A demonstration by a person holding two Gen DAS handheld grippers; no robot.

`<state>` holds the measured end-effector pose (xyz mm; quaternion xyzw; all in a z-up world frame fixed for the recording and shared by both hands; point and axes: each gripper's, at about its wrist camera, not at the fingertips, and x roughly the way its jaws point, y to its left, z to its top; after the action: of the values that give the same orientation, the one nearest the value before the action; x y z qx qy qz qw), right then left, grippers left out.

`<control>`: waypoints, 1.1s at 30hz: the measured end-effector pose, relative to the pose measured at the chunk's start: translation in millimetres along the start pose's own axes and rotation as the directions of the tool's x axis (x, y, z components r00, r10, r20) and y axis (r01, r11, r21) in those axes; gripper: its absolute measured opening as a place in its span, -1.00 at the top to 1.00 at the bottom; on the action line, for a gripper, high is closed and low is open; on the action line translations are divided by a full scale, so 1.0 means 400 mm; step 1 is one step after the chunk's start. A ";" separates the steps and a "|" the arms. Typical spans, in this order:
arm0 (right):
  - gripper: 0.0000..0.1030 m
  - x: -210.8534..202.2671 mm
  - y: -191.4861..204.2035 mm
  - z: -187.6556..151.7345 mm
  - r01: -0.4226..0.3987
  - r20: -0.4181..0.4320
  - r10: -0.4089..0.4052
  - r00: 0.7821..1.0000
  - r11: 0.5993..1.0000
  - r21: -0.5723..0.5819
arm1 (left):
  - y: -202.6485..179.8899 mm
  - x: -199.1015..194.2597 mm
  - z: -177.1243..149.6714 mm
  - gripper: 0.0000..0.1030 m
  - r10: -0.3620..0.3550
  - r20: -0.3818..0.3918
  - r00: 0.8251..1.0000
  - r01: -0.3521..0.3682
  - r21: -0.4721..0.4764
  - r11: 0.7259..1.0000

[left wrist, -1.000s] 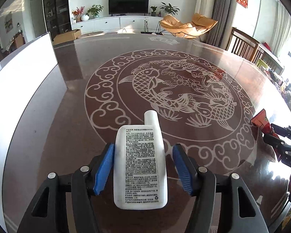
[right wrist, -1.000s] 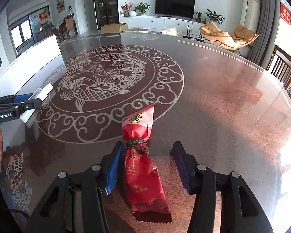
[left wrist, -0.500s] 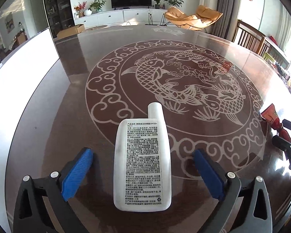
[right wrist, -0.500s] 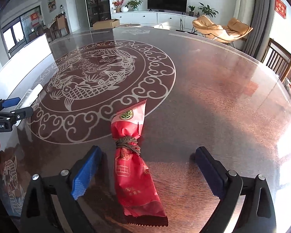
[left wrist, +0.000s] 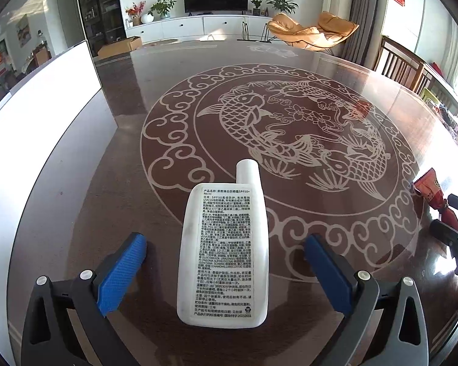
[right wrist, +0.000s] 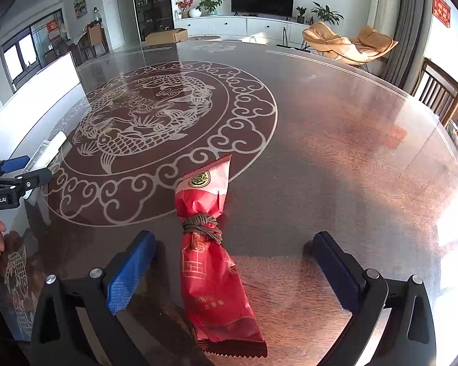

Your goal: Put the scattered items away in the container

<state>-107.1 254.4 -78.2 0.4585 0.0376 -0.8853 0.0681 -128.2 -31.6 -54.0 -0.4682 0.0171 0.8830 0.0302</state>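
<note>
Tongs are now spread wide: left tongs [left wrist: 226,262] have released the white bottle [left wrist: 224,253], right tongs [right wrist: 232,270] are opening off the red packet [right wrist: 213,262]; both remain untidied on the desk [left wrist: 290,70].

1. The white container [left wrist: 42,103] runs off the left edge in the left wrist view, its inside unseen
2. The red packet [left wrist: 433,192] is half hidden behind the right gripper there
3. The white bottle [right wrist: 47,151] is partly covered by the left gripper in the right view
4. The bottle's small print is unreadable
</note>
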 end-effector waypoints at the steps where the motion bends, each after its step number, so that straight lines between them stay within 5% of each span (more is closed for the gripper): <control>1: -1.00 0.000 0.000 -0.001 -0.001 0.000 0.001 1.000 1.000 0.000 | -0.001 0.000 0.000 -1.00 0.007 0.000 1.000 -0.007 -0.010 1.000; 33: -1.00 0.004 -0.002 -0.005 0.001 0.001 -0.001 1.000 1.000 -0.001 | -0.013 -0.002 -0.004 -1.00 0.016 0.008 1.000 -0.016 -0.019 1.000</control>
<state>-106.7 255.3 -80.6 0.4579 0.0383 -0.8856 0.0679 -125.8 -26.5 -54.2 -0.4646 0.0122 0.8853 0.0186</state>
